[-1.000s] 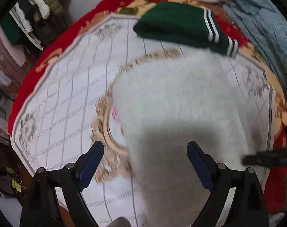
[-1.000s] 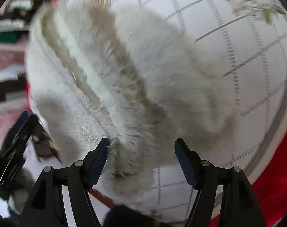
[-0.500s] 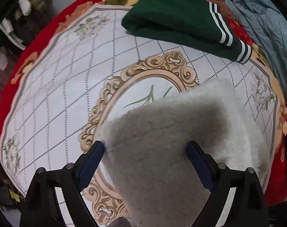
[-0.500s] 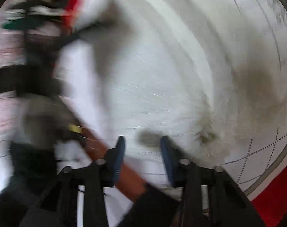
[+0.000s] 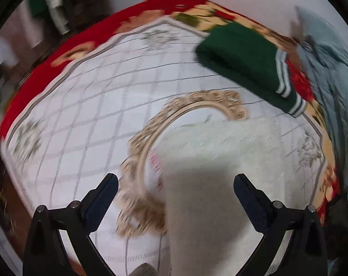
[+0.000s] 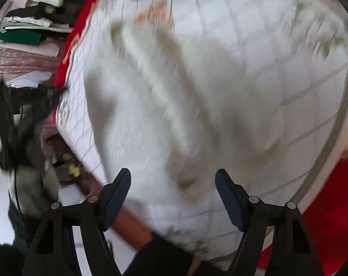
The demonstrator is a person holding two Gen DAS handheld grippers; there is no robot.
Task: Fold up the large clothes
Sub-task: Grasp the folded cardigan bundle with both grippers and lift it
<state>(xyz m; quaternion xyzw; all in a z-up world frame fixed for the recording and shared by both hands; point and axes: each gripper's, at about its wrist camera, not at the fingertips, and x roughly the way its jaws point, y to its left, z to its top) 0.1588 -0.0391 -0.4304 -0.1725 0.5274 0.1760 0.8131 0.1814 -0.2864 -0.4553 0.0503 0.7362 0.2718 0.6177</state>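
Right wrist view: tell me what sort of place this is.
Probably a room in a home, used for sorting laundry. A fluffy white garment lies on a red-bordered patterned cloth covering the work surface, and stacks of folded clothes sit in the background.

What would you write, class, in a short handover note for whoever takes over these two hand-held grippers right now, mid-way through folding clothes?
Left hand-held gripper: jaws opening, nothing pinched; it is above the near end of the white fluffy garment.
Right hand-held gripper: jaws opening, not gripping; the same garment lies below it.
Things: white garment lies on the patterned tablecloth, bunched with loose ridges in the right wrist view. A green garment with white stripes sits folded at the far edge.
Done: green garment folded.
Left: probably smooth and finish folding the white one; blur hides its exact fold state.
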